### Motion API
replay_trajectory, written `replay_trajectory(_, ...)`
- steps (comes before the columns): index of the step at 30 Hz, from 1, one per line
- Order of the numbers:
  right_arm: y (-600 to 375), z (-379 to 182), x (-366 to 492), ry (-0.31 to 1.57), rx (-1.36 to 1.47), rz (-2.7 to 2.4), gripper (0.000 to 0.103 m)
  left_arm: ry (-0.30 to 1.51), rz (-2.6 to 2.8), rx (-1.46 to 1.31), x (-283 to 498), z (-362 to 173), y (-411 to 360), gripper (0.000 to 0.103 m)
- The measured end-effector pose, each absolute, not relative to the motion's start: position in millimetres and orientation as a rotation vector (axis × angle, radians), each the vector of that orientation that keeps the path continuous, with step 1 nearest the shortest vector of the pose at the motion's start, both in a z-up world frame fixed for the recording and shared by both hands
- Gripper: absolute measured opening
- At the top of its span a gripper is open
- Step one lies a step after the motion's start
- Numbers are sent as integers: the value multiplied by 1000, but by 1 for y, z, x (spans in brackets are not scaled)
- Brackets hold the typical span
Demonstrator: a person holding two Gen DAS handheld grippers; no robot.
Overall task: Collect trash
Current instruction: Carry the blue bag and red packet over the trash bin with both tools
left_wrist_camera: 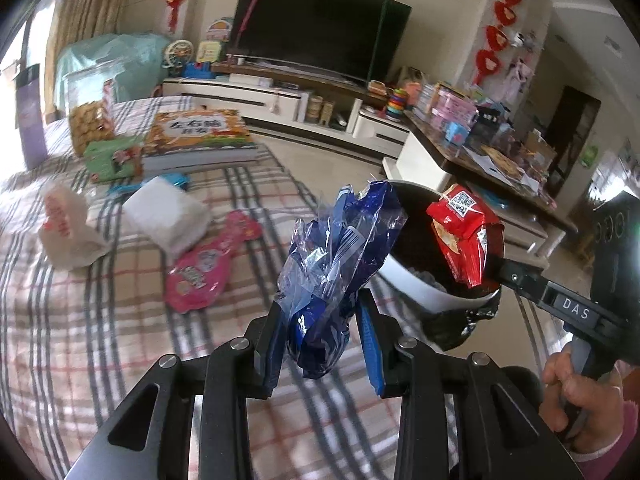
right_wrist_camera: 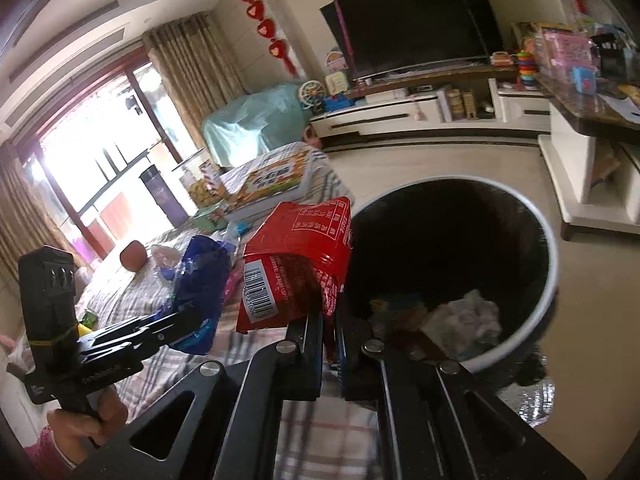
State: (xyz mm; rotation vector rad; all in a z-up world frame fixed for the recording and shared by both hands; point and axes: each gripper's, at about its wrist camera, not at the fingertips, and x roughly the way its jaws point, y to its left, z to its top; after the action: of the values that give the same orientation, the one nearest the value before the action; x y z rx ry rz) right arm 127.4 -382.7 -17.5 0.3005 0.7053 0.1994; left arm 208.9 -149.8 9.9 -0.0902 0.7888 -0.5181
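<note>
My left gripper [left_wrist_camera: 320,316] is shut on a crumpled blue wrapper [left_wrist_camera: 340,256] and holds it above the plaid cloth, just left of the trash bin [left_wrist_camera: 412,284]. It also shows in the right wrist view [right_wrist_camera: 204,280]. My right gripper [right_wrist_camera: 330,316] is shut on a red snack wrapper [right_wrist_camera: 296,264] at the left rim of the bin [right_wrist_camera: 548,280]. In the left wrist view the red wrapper [left_wrist_camera: 460,236] hangs over the bin's mouth. The bin is white with a black liner and holds crumpled paper [right_wrist_camera: 468,316].
On the plaid cloth [left_wrist_camera: 100,340] lie a pink wrapper [left_wrist_camera: 204,268], a white tissue pack [left_wrist_camera: 168,212], a white bag [left_wrist_camera: 66,228], a book [left_wrist_camera: 200,136] and a green box [left_wrist_camera: 114,158]. A TV stand [left_wrist_camera: 280,100] and a cluttered side table [left_wrist_camera: 492,152] stand beyond.
</note>
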Motion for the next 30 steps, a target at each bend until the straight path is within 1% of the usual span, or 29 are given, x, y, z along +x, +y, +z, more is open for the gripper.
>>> replay_trajectory(20,-439,-16,124,682,340,93,5,805,-571,9,230,17,-220,32)
replay_trajectory(30,-449,-18,129,689,340,75,5,821,-571,53,238,19,-247,33)
